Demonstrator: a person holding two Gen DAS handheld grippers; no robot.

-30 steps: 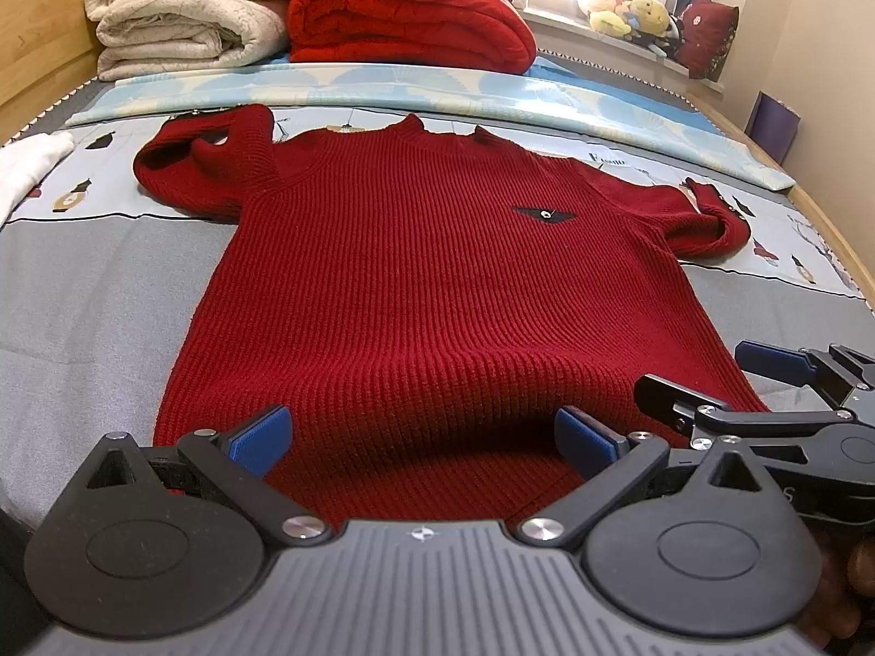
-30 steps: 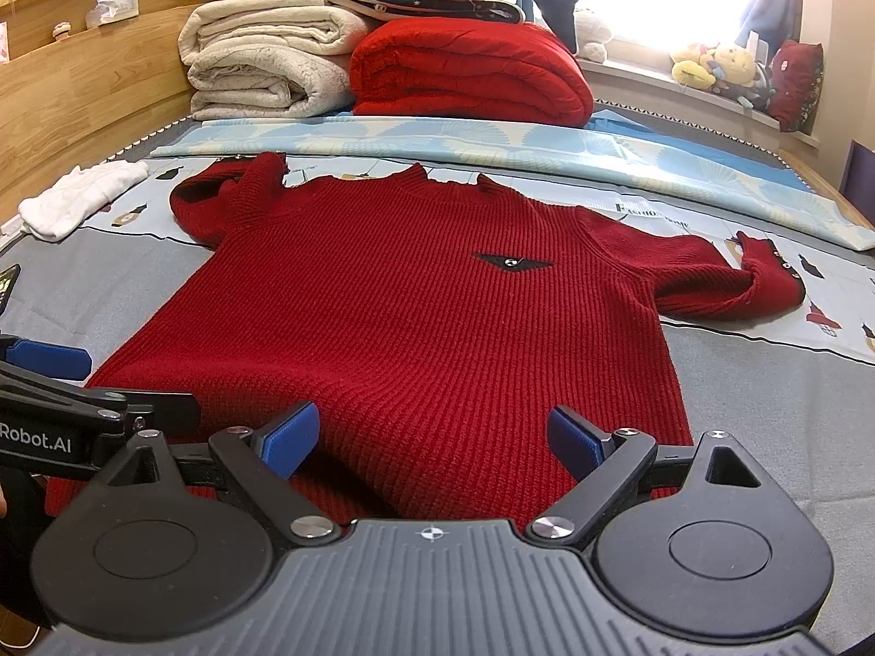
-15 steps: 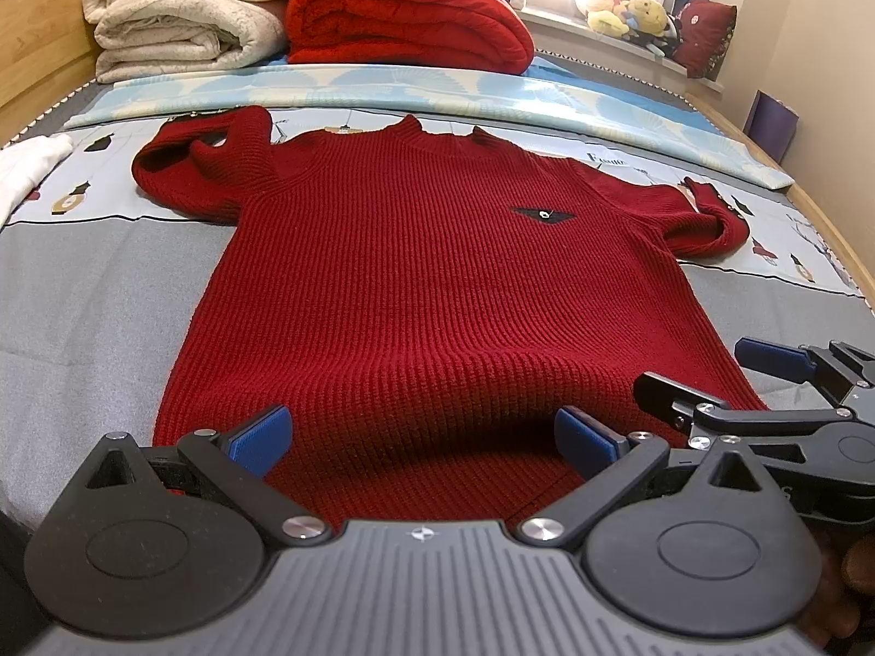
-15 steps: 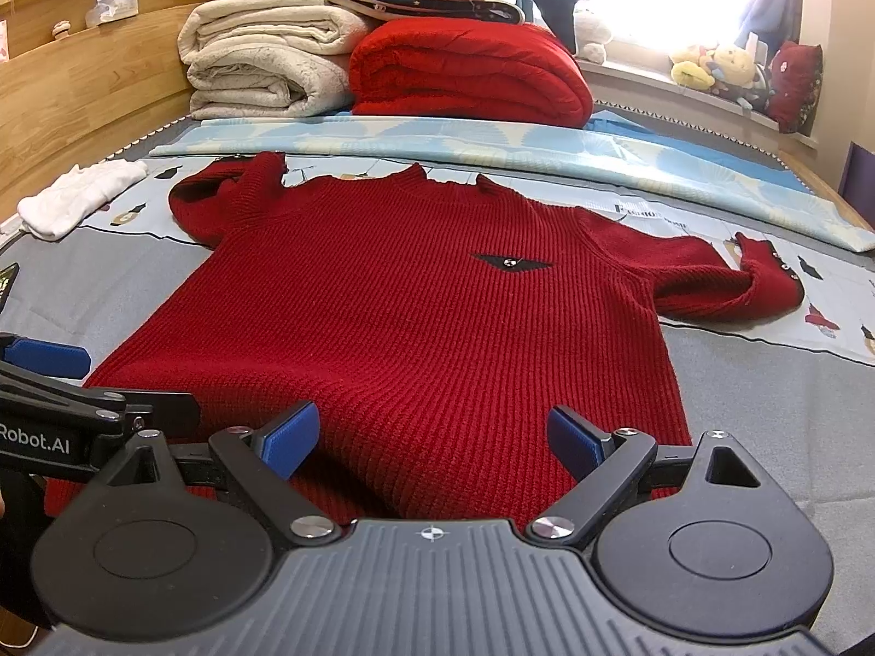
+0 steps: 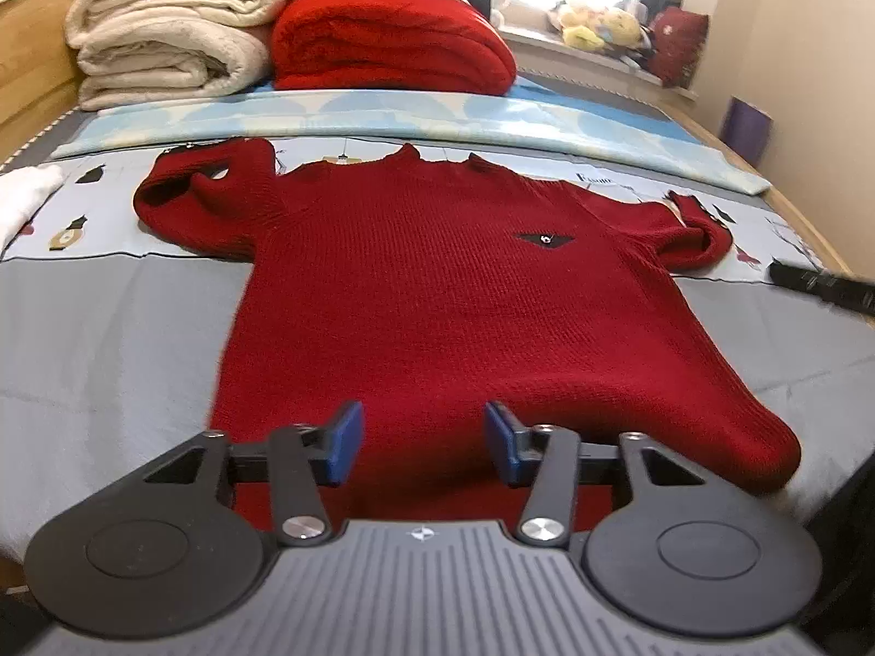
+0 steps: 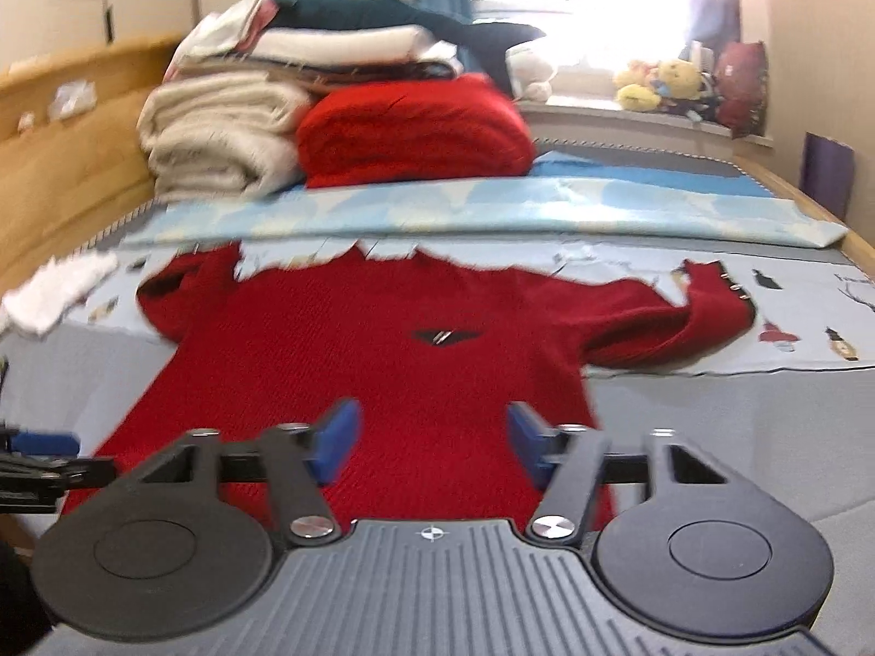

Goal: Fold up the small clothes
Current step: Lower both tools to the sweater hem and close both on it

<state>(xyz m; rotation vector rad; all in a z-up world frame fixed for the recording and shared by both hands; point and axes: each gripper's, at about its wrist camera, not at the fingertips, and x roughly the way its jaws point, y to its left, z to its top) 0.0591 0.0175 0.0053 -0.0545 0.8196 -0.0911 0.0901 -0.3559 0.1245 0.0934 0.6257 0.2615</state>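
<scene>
A dark red knit sweater (image 5: 437, 300) lies front up on the bed, neck at the far end and both sleeves bent inward. My left gripper (image 5: 421, 440) hovers over its near hem. Its blue pads stand apart with red knit between them, and the jaws are closing. My right gripper (image 6: 432, 445) is over the lower part of the sweater (image 6: 355, 372), also closing, with fabric showing in the gap between its pads. One finger of the right gripper (image 5: 820, 284) shows at the right edge. The left gripper (image 6: 38, 445) appears at the far left.
Folded cream blankets (image 5: 164, 44) and a folded red blanket (image 5: 394, 44) are stacked at the far end, behind a light blue cover (image 5: 437, 115). A white cloth (image 5: 22, 197) lies at the left. A wooden bed frame (image 6: 65, 164) runs along the left, and plush toys (image 6: 656, 82) sit on the sill.
Both grippers' jaws have narrowed from wide apart to about half. Both views have tilted up and shifted, and the right wrist view is motion-blurred. The right gripper now sits farther up the sweater's right side.
</scene>
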